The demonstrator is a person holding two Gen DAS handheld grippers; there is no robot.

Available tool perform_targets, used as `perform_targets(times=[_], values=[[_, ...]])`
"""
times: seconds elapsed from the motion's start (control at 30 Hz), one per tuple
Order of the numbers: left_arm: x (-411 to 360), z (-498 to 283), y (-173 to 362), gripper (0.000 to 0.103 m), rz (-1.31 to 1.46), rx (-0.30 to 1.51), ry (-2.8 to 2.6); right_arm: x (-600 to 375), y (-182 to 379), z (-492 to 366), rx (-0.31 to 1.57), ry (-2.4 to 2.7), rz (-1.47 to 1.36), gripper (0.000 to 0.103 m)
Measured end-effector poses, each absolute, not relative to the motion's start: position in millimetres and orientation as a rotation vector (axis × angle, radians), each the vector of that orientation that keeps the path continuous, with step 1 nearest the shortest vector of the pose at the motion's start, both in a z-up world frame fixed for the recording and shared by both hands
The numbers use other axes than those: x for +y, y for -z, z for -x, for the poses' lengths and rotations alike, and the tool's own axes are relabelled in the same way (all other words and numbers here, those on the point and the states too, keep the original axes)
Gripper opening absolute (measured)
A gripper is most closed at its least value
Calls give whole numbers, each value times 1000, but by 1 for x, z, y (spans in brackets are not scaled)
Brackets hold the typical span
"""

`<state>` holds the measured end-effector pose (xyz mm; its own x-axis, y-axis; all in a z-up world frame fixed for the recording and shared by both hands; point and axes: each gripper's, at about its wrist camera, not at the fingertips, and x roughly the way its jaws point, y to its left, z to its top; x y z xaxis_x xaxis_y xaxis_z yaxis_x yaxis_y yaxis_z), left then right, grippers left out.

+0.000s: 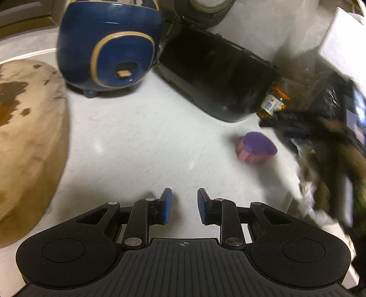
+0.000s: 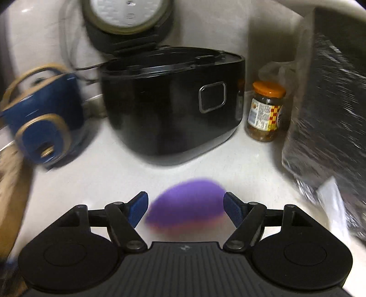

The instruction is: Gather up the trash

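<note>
A small purple-topped, pink-sided cup (image 1: 256,148) lies on the white counter (image 1: 137,141). In the left wrist view it is ahead and to the right of my left gripper (image 1: 184,205), whose blue pads stand a little apart with nothing between them. In the right wrist view the same purple cup (image 2: 187,205) appears blurred, low between the spread fingers of my right gripper (image 2: 185,210). The pads do not seem to press on it. A black bag (image 2: 331,114) stands at the right; in the left wrist view it shows as a blurred dark bag (image 1: 324,128) with crumpled white paper (image 1: 308,201).
A black rice cooker (image 2: 173,109) with its lid (image 2: 128,13) up stands at the back. A dark blue pot-shaped appliance (image 1: 107,48) sits to its left, and an orange-capped jar (image 2: 265,112) to its right. A tan wooden board (image 1: 29,141) lies at the left.
</note>
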<state>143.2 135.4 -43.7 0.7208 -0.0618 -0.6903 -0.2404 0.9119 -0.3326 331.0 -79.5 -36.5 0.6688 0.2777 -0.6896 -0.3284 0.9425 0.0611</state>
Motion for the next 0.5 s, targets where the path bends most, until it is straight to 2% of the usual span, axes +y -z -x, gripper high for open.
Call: perform_targets(times=[0.2, 0.5], values=[[147, -126, 37, 28, 434, 737, -92, -58, 74, -388, 856, -244, 127, 71], [153, -132, 46, 28, 442, 722, -16, -43, 76, -312, 901, -533, 155, 71]])
